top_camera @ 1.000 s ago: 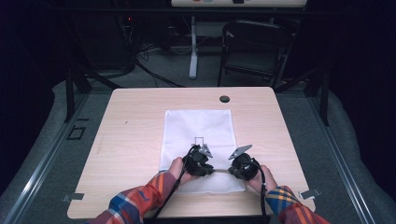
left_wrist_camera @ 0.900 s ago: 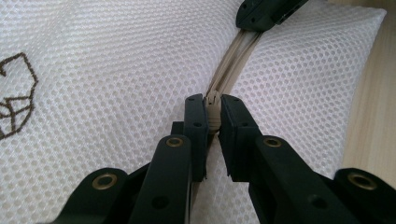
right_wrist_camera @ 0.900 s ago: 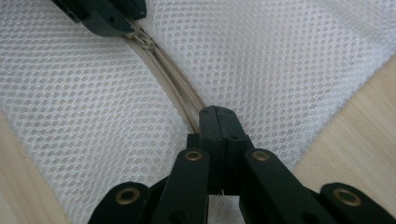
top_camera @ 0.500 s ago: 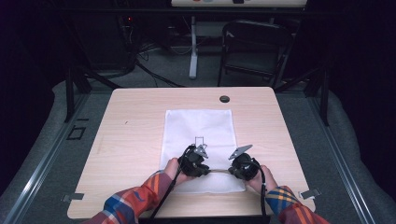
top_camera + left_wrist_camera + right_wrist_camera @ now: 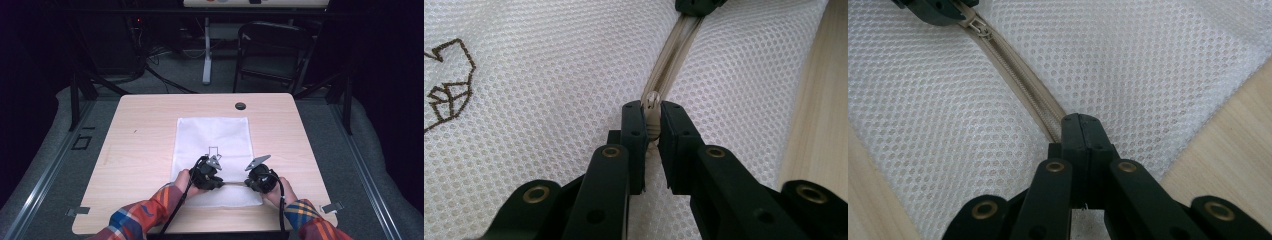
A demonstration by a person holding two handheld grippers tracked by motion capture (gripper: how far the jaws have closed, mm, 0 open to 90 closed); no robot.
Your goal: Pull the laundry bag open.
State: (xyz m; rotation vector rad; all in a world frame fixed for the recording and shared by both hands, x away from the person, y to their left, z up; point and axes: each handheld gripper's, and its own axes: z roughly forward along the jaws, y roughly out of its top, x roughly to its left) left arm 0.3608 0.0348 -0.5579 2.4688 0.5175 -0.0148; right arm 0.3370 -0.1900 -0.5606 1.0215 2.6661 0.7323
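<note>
**High view: both grippers on the bag's zip**

High view: white mesh bag lies flat at mid-table, long side running away from the person. Both grippers sit on its near edge, left gripper and right gripper facing each other, tips near together. Beige zip runs between them along that near edge.

Left gripper view: left gripper jaws narrow, pinched on the zip pull, which stands upright between the pads. Zip runs from the tips straight away to the right gripper at the top edge. Brown printed mark on the mesh, left of the jaws. Bare table wood at right.

Right gripper view: right gripper jaws fully closed, clamped on the zip tape where it meets the tips; tape itself hidden between the pads. Zip teeth look closed along this stretch. Slider lies at the far end, just beside the left gripper's tips, well apart from the right jaws.
</note>
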